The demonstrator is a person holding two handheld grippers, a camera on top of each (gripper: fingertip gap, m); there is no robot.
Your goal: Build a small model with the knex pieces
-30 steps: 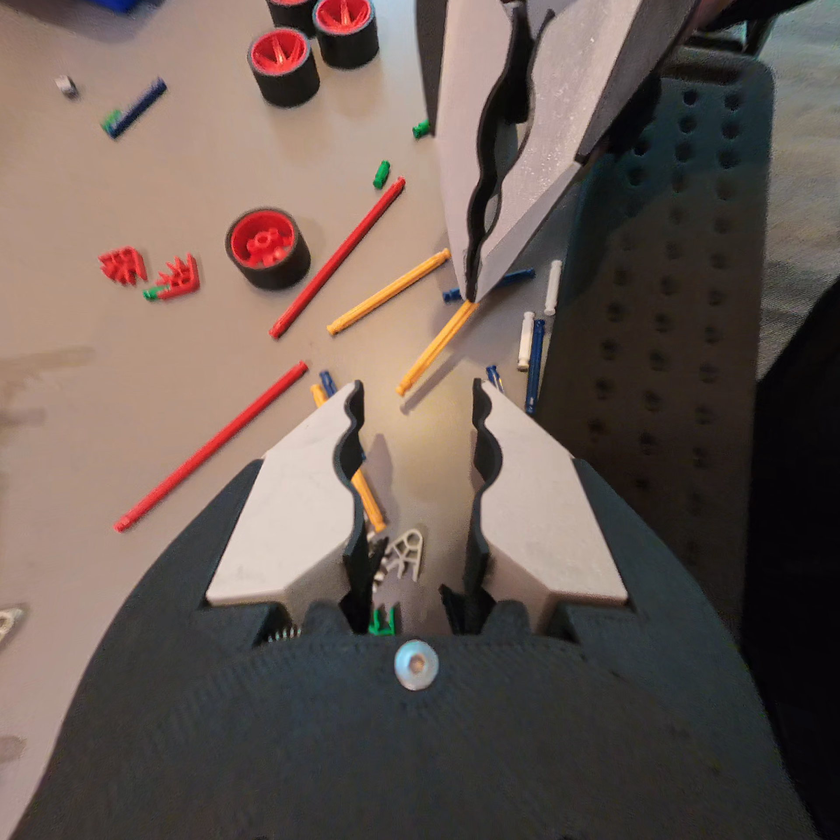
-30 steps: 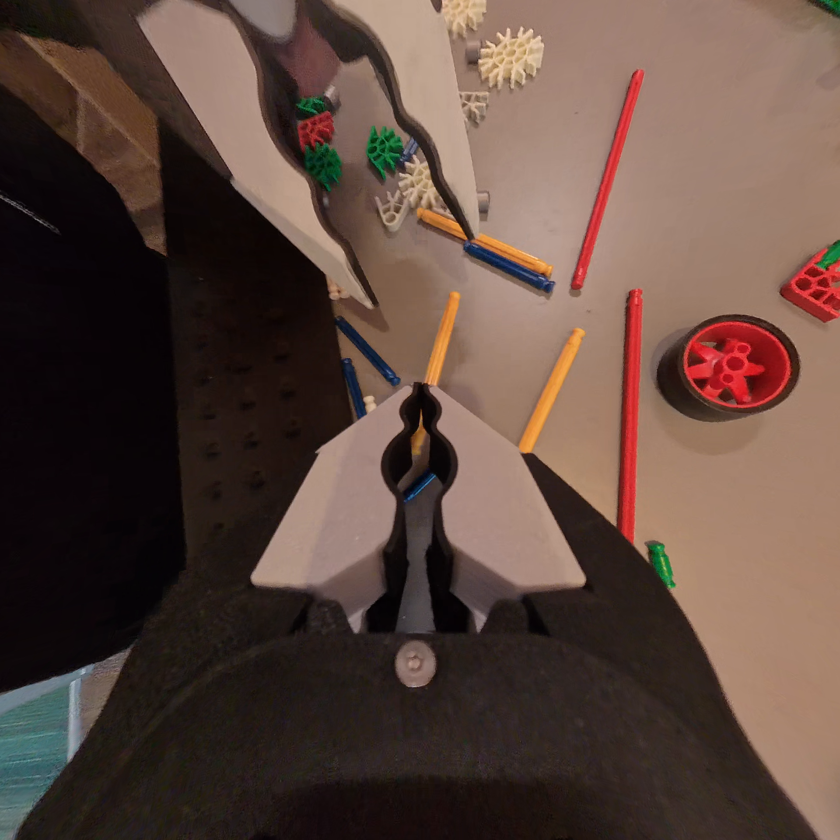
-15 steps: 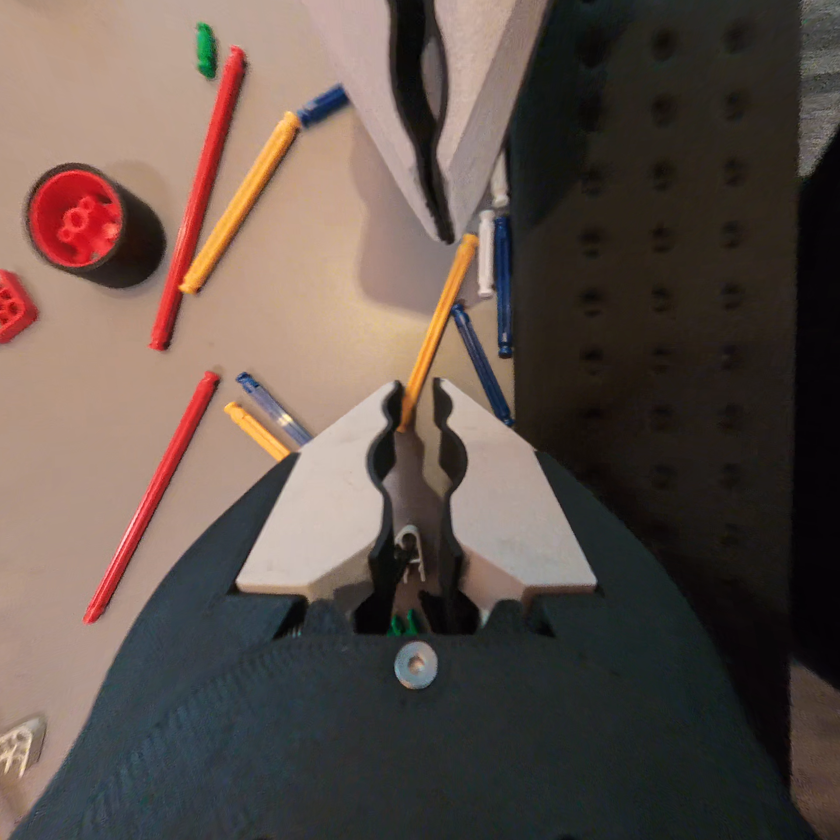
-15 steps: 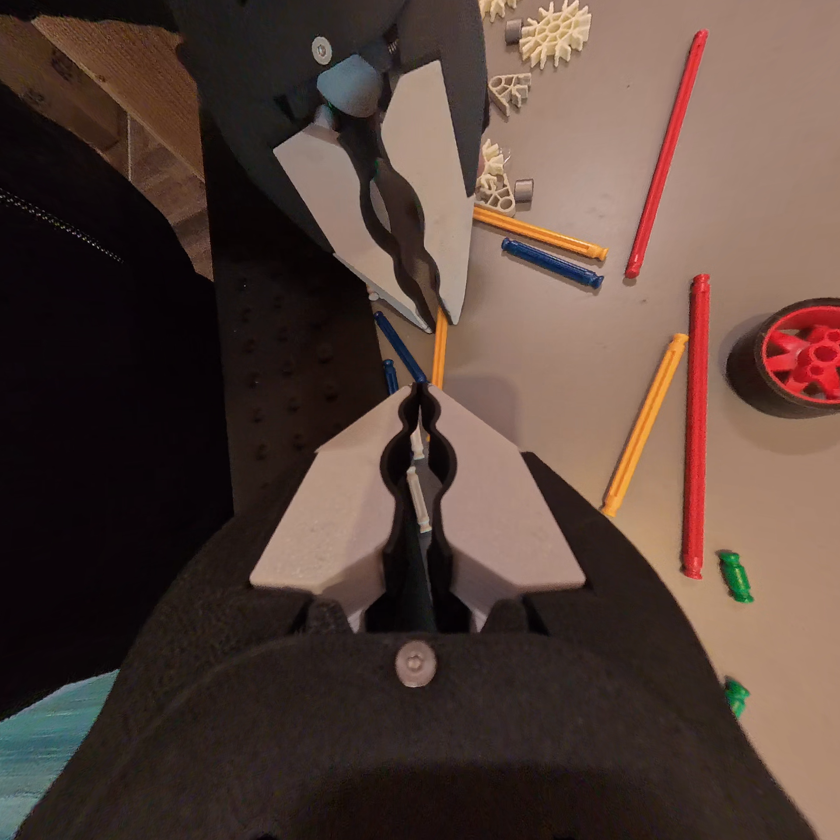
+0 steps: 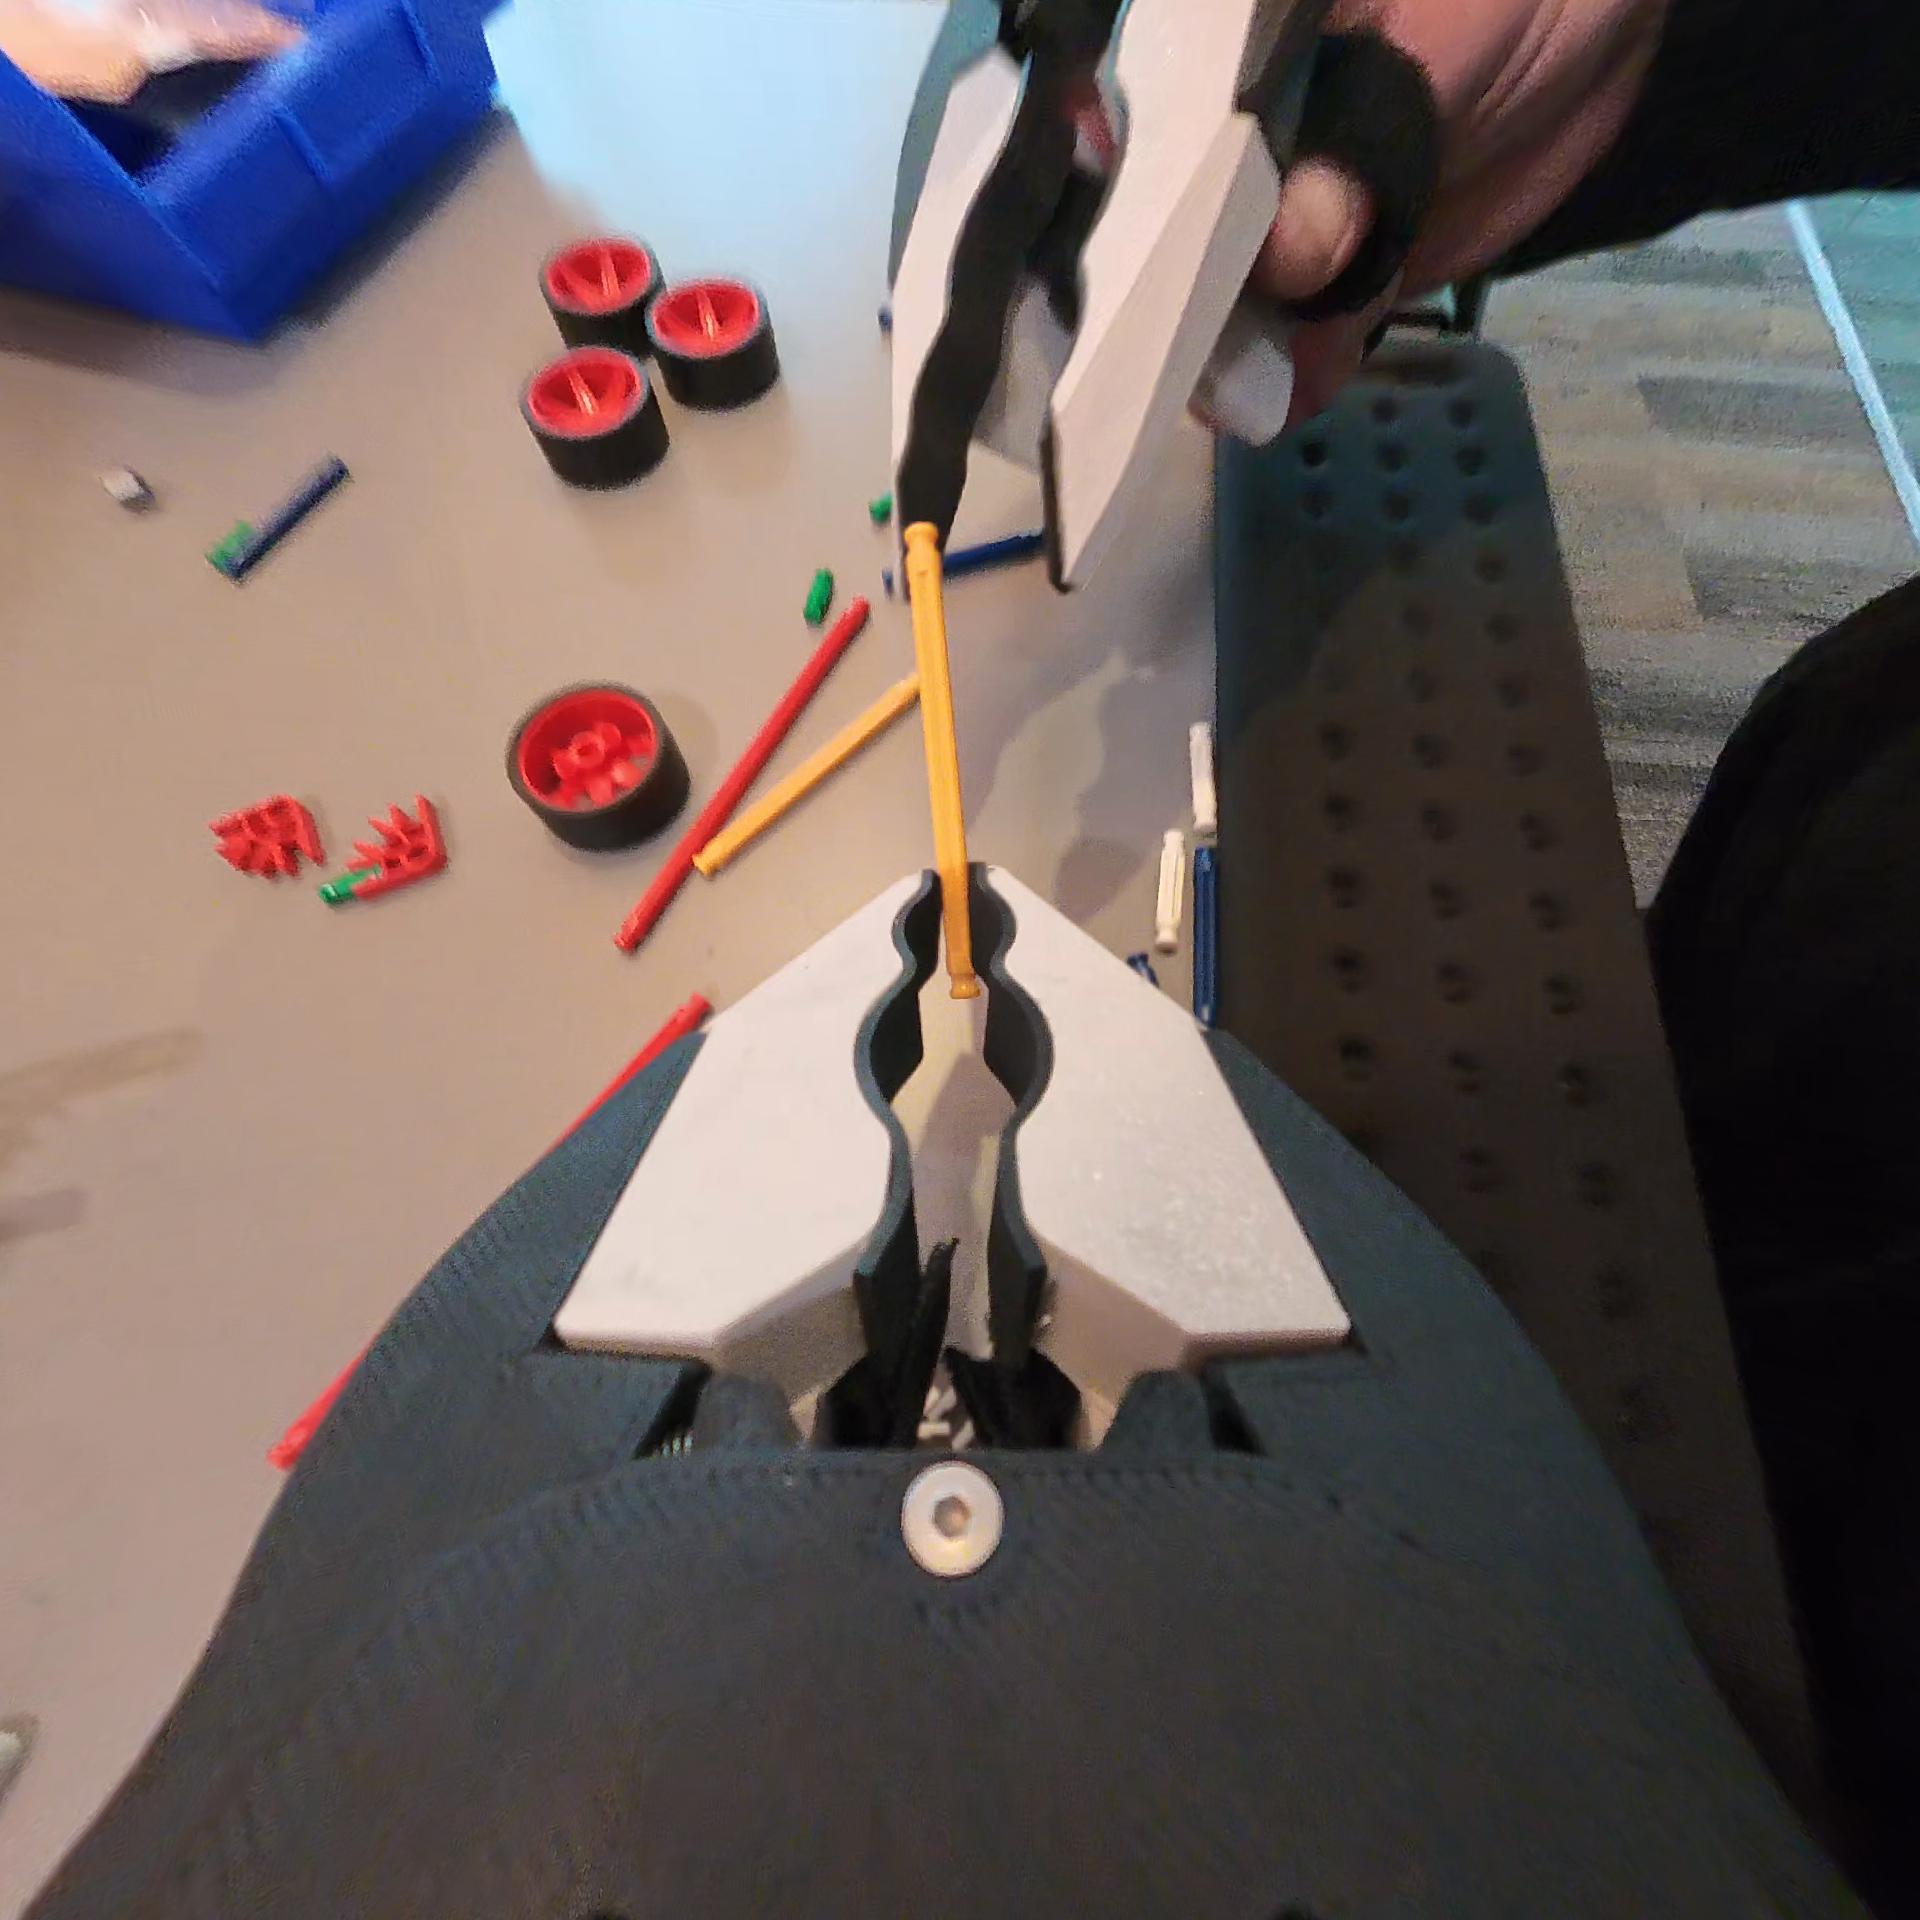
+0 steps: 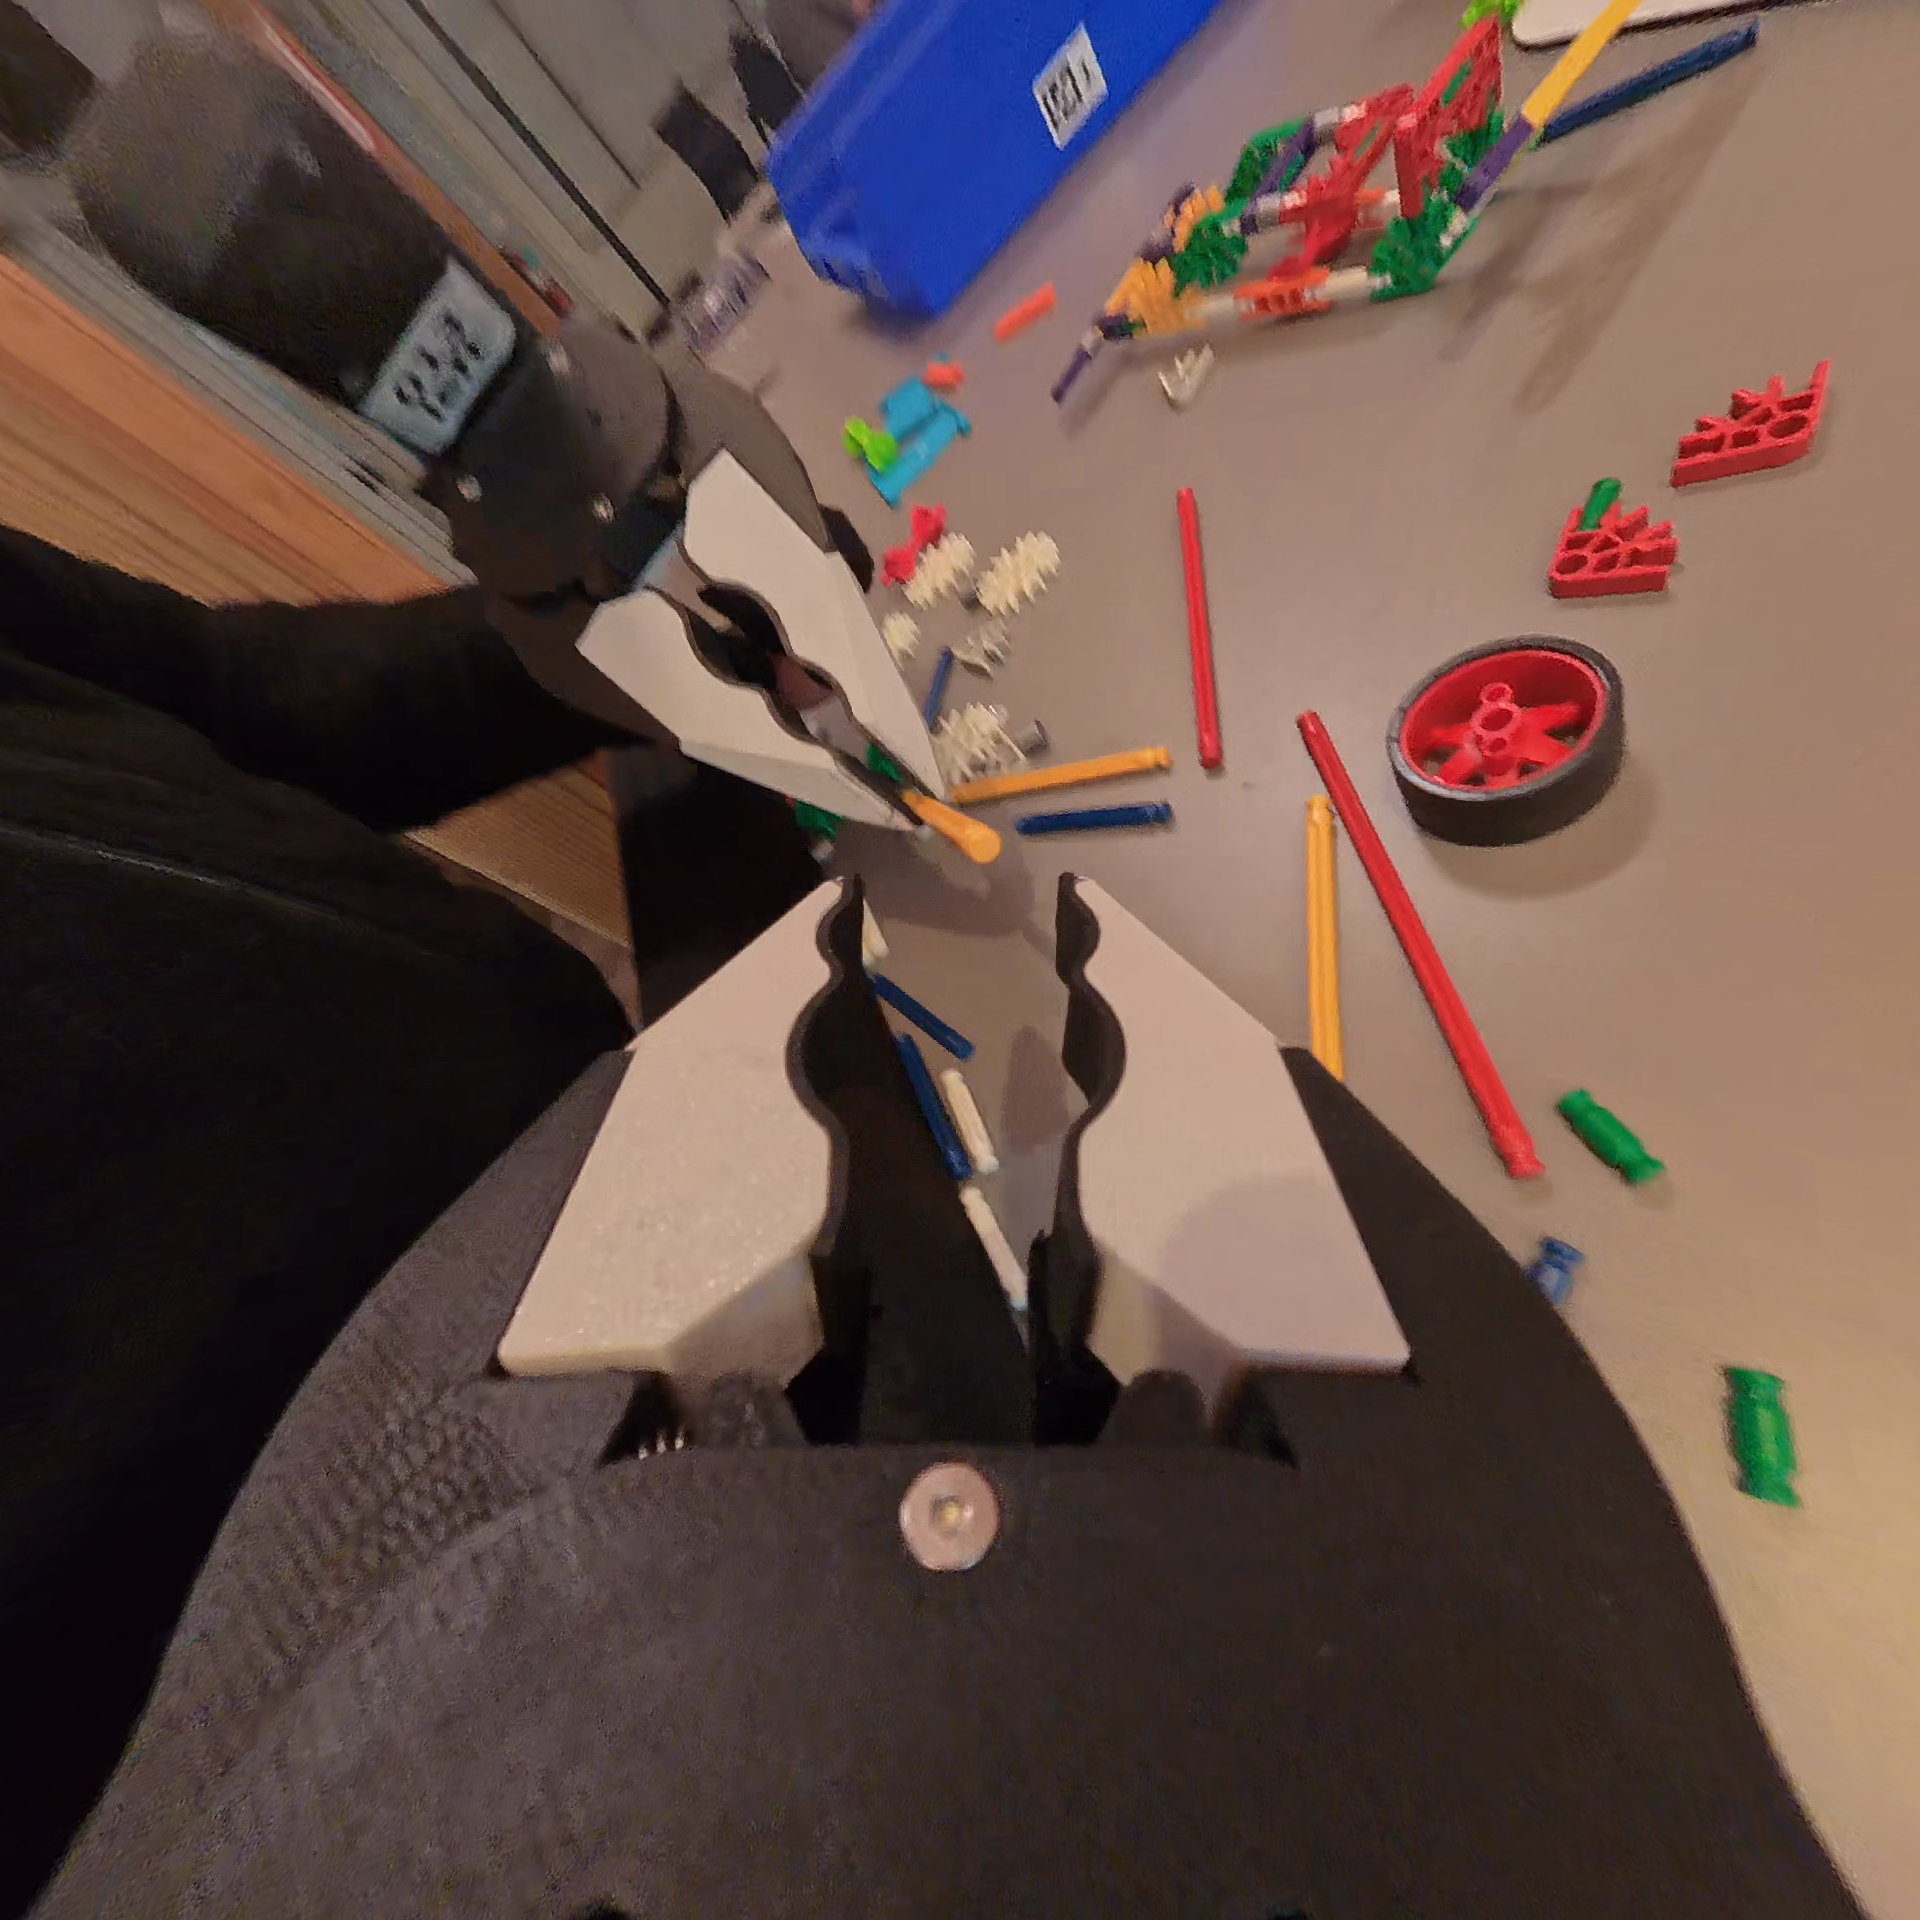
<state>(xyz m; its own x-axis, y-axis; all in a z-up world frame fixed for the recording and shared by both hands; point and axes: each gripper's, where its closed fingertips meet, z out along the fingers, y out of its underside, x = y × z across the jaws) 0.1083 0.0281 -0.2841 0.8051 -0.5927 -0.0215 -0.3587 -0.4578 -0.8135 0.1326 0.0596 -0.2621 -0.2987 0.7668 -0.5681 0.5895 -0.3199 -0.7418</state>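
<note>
Orange plastic rod [image 5: 940, 748], thin and ribbed with a knob at each end, is clear of the grey counter [image 5: 364, 1091], pinched near one end by the tips of the left claw [image 5: 954, 896], whose grey fingers with wavy black inner pads are clenched on it. Its short tail pokes back into the first scallop between the pads; the long part slants up and away. From the right wrist view the same rod's knobbed end [image 6: 961, 831] juts out of that clenched left claw [image 6: 914, 816].

The right claw [image 6: 958, 894] is released, its fingers spread wide with nothing between them. In the left wrist view it [image 5: 982, 551] hangs above the far end of the rod, its black-padded finger tip [image 5: 920, 499] touching or just above the knob (I cannot tell which), gripped by a person's hand [image 5: 1455, 156].

Below lie loose parts: a second orange rod [image 5: 810, 774] beside a long red rod [image 5: 743, 774], a red-hubbed black wheel [image 5: 597, 764] near them, three more such wheels [image 5: 644, 364] farther off, and a blue bin [image 5: 229, 177] at the far corner. A dark perforated chair back [image 5: 1455, 831] stands against the counter edge, with short blue and white rods [image 5: 1184, 883] just beside it. Farther along sits a colourful built frame of rods and connectors [image 6: 1340, 218].
</note>
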